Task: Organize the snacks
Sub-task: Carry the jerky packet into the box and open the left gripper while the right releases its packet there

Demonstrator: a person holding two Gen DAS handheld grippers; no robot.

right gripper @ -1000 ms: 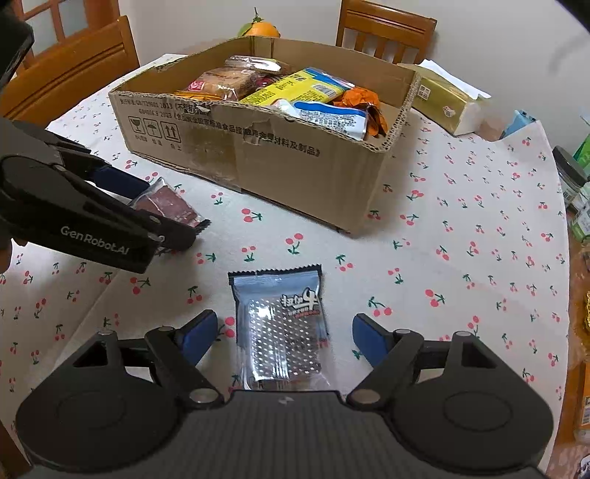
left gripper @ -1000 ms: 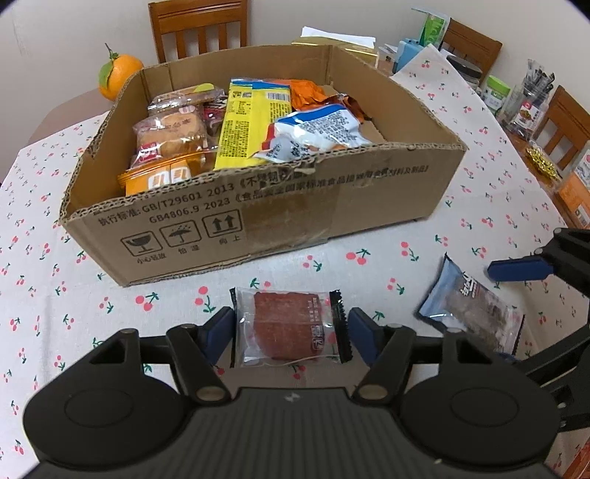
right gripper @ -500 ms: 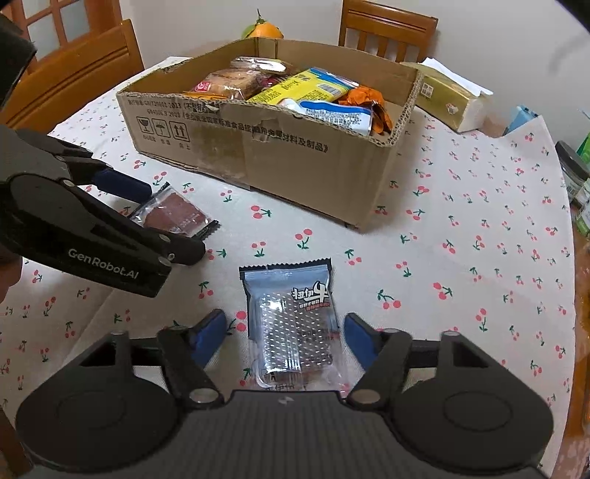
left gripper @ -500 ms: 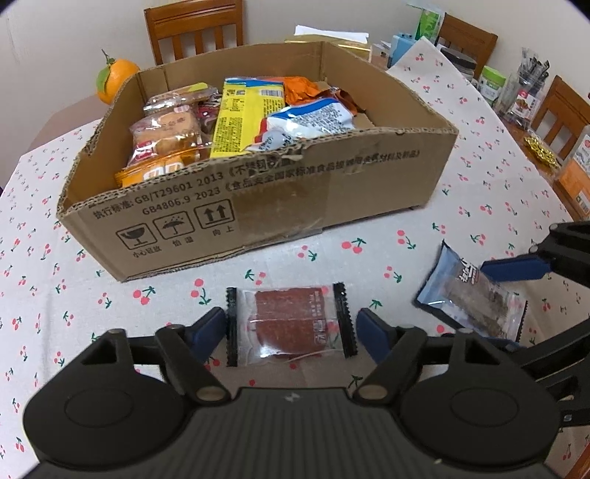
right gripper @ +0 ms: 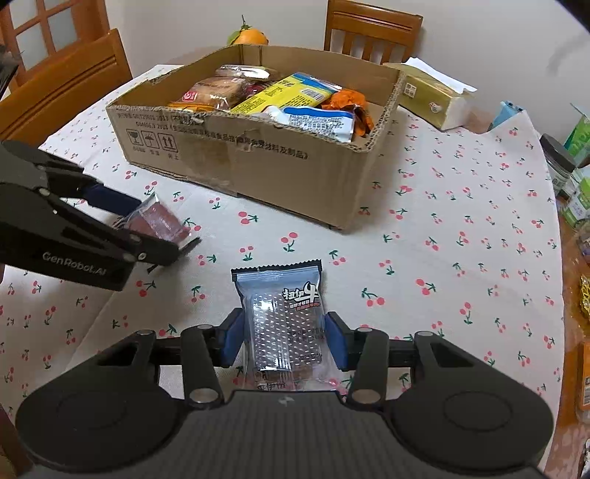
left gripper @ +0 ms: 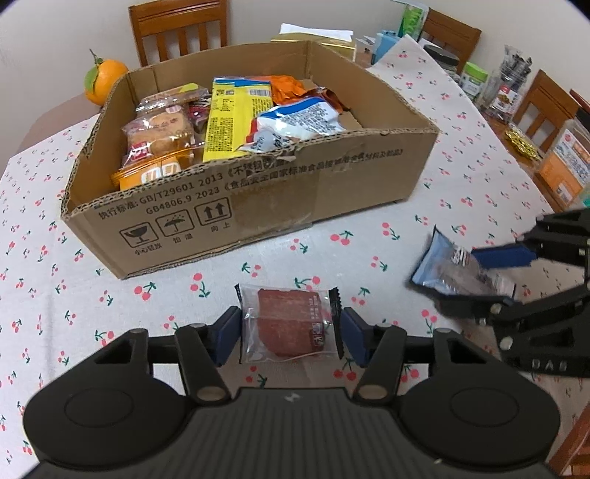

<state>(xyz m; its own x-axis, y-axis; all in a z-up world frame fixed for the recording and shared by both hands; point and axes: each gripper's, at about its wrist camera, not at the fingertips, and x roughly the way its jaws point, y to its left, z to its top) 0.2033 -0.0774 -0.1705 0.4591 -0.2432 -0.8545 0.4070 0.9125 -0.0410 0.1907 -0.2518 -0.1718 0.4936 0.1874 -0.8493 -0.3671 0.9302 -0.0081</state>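
A clear packet with a red slab (left gripper: 287,324) sits between the blue pads of my left gripper (left gripper: 289,331). Its jaws are closing and both pads touch the wrapper's side edges. My right gripper (right gripper: 285,339) is shut on a blue-topped clear packet (right gripper: 284,317) with black lettering. In the left wrist view that blue packet (left gripper: 453,269) tilts up off the cloth in the right gripper (left gripper: 475,282). In the right wrist view the red packet (right gripper: 158,221) lies in the left gripper (right gripper: 155,228). Beyond both stands an open cardboard box (left gripper: 258,206) holding several snack bags.
The table wears a white cherry-print cloth (right gripper: 442,239). An orange (left gripper: 101,79) sits behind the box, and a gold tissue box (right gripper: 431,95) lies to its right. Jars and packets (left gripper: 509,88) crowd the right edge. Wooden chairs (left gripper: 180,29) ring the table.
Both grippers' jaws have narrowed from wide apart until they meet their packets. The blue packet has tipped up off the cloth in the right gripper. Neither hand has shifted much.
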